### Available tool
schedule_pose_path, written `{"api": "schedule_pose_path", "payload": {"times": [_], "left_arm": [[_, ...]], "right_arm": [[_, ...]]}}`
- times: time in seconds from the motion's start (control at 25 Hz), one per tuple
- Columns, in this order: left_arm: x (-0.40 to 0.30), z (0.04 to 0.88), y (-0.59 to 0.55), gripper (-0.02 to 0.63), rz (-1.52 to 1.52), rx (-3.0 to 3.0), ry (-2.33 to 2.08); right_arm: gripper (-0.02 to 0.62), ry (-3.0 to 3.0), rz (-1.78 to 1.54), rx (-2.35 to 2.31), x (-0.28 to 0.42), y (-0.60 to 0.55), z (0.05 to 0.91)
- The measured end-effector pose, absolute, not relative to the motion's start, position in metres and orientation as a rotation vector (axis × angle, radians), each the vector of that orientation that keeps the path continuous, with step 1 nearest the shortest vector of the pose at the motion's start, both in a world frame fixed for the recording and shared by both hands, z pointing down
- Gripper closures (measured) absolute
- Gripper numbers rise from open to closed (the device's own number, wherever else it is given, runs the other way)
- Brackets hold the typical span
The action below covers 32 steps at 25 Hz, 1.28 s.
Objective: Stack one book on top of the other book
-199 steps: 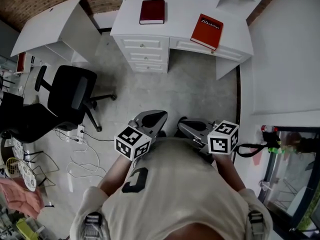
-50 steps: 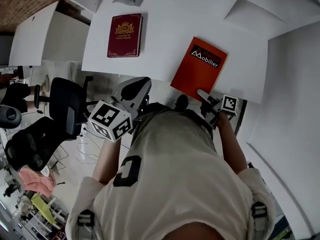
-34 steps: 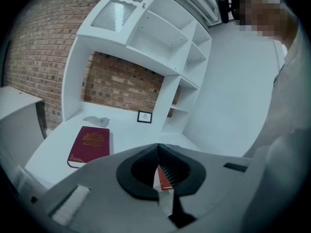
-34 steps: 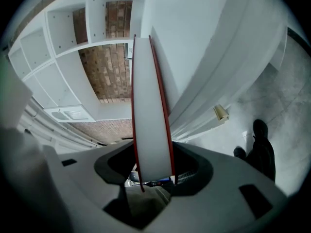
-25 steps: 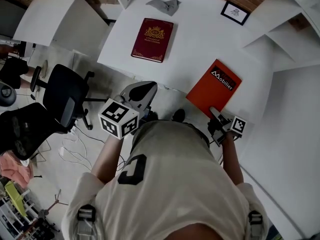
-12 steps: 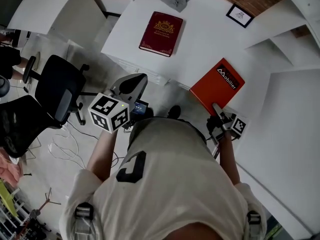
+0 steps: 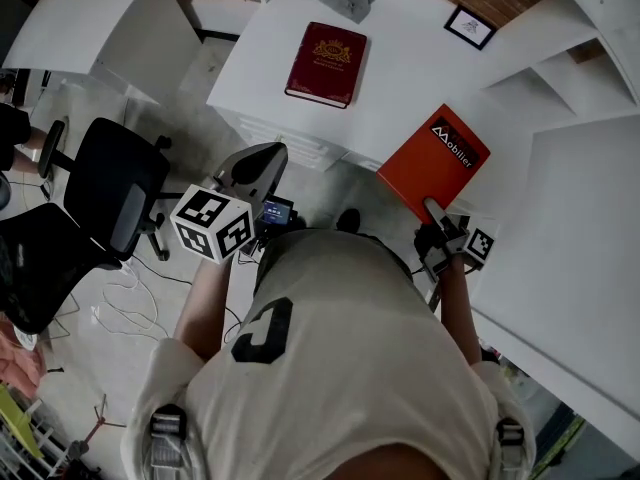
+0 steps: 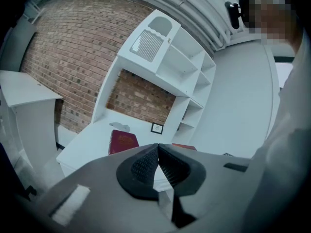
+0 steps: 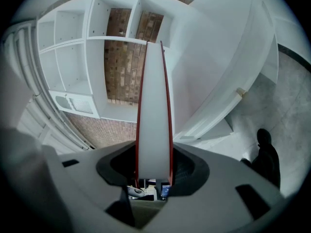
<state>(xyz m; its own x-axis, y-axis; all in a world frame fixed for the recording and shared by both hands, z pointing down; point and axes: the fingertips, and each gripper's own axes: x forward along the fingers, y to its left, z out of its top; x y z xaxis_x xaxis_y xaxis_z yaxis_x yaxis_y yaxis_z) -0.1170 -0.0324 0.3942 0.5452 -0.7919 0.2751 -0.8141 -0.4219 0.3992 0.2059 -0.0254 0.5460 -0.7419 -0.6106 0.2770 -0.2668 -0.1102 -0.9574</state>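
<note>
A dark red book [image 7: 326, 64] lies flat on the white desk [image 7: 400, 68] toward its left side; it also shows in the left gripper view [image 8: 123, 142]. My right gripper [image 7: 435, 218] is shut on the near corner of the orange-red book [image 7: 433, 163], which hangs over the desk's front right part. In the right gripper view that book [image 9: 154, 106] runs edge-on between the jaws of the right gripper [image 9: 154, 166], white pages between red covers. My left gripper [image 7: 250, 173] hovers in front of the desk, shut with nothing in it [image 8: 158, 147].
A grey crumpled cloth [image 7: 340, 4] and a small picture frame [image 7: 470, 26] sit at the desk's back. White shelves [image 7: 590, 98] stand to the right. A black office chair [image 7: 110, 183] stands at the left, beside a white side table [image 7: 90, 28]. Drawers [image 7: 290, 138] sit under the desk.
The person walked up to the desk and my right gripper took hold of the orange-red book. Over the last second that book rose a little and my left gripper drifted left.
</note>
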Motion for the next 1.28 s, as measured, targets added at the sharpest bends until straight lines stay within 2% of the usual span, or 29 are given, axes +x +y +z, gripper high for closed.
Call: {"api": "schedule_pose_path", "payload": {"times": [0.48, 0.72, 1.28], "left_arm": [[-0.152, 0.406, -0.008, 0.603, 0.023, 2.278, -1.265], [-0.154, 0.411, -0.002, 0.603, 0.013, 2.261, -1.266], [-0.108, 0.397, -0.018, 0.603, 0.112, 2.281, -1.254]], "right_arm": [[0.434, 1.859, -1.859, -1.037, 0.192, 0.013, 0.534], [0.434, 1.931, -1.819, -0.923, 0.18, 0.014, 0.517], [0.434, 1.922, -1.821, -0.758, 0.187, -0.023, 0.519]]}}
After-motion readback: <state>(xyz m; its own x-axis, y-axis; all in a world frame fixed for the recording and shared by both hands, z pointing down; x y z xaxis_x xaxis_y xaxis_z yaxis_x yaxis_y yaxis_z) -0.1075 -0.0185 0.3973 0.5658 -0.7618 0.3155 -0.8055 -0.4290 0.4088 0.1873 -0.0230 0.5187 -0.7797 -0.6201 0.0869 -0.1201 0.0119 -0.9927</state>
